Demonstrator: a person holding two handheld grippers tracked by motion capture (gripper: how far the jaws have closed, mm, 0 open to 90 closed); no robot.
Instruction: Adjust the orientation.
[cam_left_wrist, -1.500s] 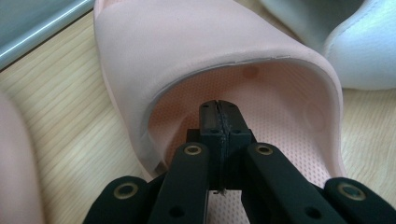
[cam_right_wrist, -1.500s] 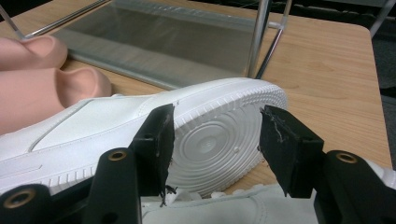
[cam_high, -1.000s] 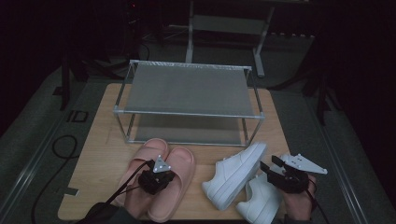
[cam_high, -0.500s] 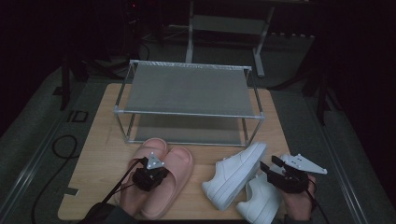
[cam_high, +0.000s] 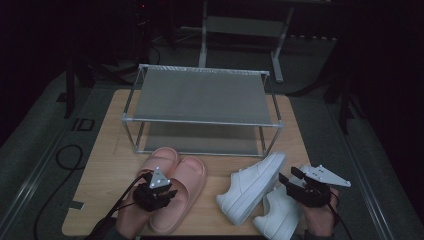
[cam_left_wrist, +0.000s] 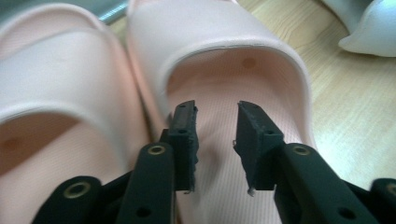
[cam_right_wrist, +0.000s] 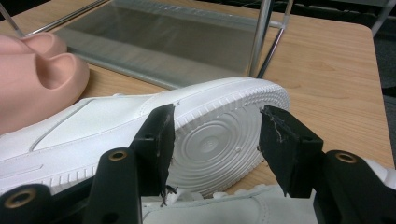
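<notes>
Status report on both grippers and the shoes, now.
Left gripper just opened, jaws over right pink slipper, gripping nothing. Right gripper open beside tipped white sneaker. Rack ahead, unobstructed.

pink slippers (cam_high: 172, 187), side by side, flat

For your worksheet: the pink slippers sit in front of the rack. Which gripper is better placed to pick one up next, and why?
Left. The left gripper hangs right over the right-hand slipper, jaws just opened and empty, pointing into its opening. The right gripper is across the table by the white sneaker.
</notes>
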